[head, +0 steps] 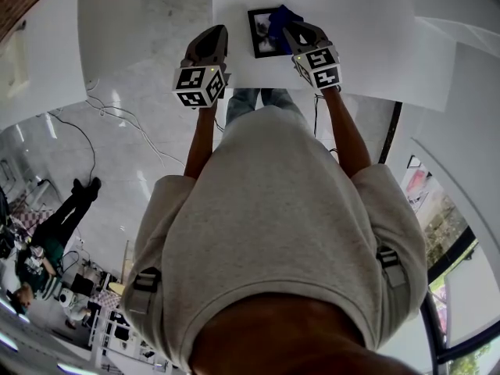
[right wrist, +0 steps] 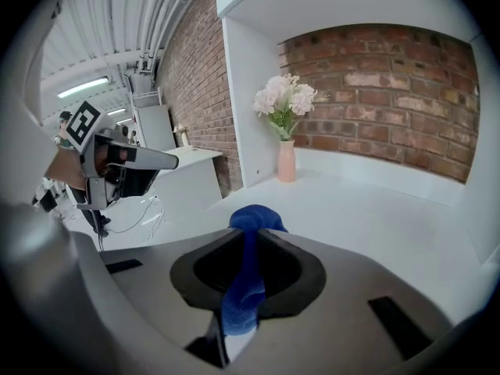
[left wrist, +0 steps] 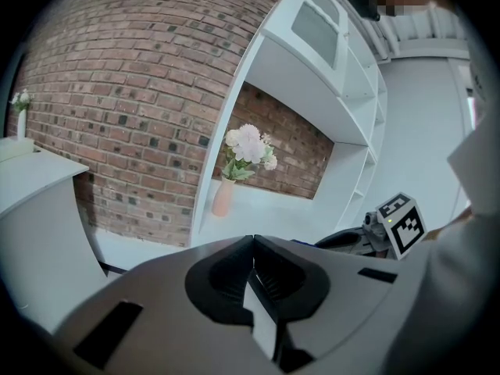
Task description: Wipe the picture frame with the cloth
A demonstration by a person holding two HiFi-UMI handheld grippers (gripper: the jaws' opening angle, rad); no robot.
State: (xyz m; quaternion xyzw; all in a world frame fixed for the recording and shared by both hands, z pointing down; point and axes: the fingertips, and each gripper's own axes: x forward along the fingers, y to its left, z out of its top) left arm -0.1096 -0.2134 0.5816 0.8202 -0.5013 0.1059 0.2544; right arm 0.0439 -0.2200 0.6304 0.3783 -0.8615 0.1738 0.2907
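Note:
In the head view a black picture frame lies flat on the white table. My right gripper hovers at the frame's right edge, shut on a blue cloth that bunches over the frame's top right corner. In the right gripper view the cloth runs between the closed jaws of my right gripper and bulges out past the tips. My left gripper is just left of the frame. In its own view the left gripper is shut with nothing in it. Neither gripper view shows the frame.
A pink vase of pale flowers stands in a brick-backed shelf niche beyond the table; the same vase shows in the left gripper view. White shelving rises to the right. Cables lie on the floor at left.

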